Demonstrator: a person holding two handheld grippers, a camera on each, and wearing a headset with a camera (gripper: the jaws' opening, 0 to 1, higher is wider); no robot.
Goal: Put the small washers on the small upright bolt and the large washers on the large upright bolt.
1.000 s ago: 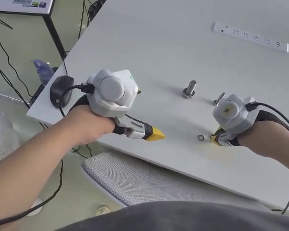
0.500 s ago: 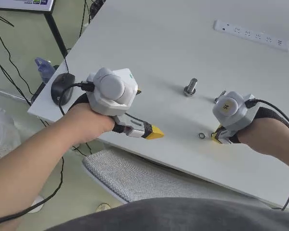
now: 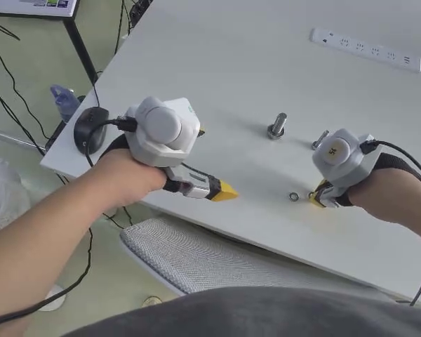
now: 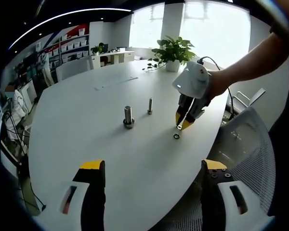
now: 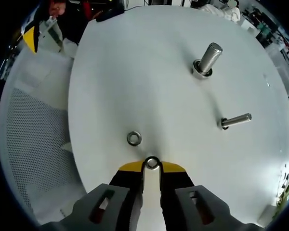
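Gripped washer [image 5: 152, 162]: pinched between the yellow tips of the right gripper [image 5: 152, 167], near the table's [image 5: 135, 72] near edge.
Loose washer [image 5: 133, 138]: lay flat on the table, just left of those tips.
Large bolt [image 5: 208, 58]: stood upright, farther in.
Small bolt [image 5: 236, 120]: stood upright, right of the large one.
Left gripper [image 4: 151, 168]: jaws wide apart, holding nothing, at the near-left table edge.
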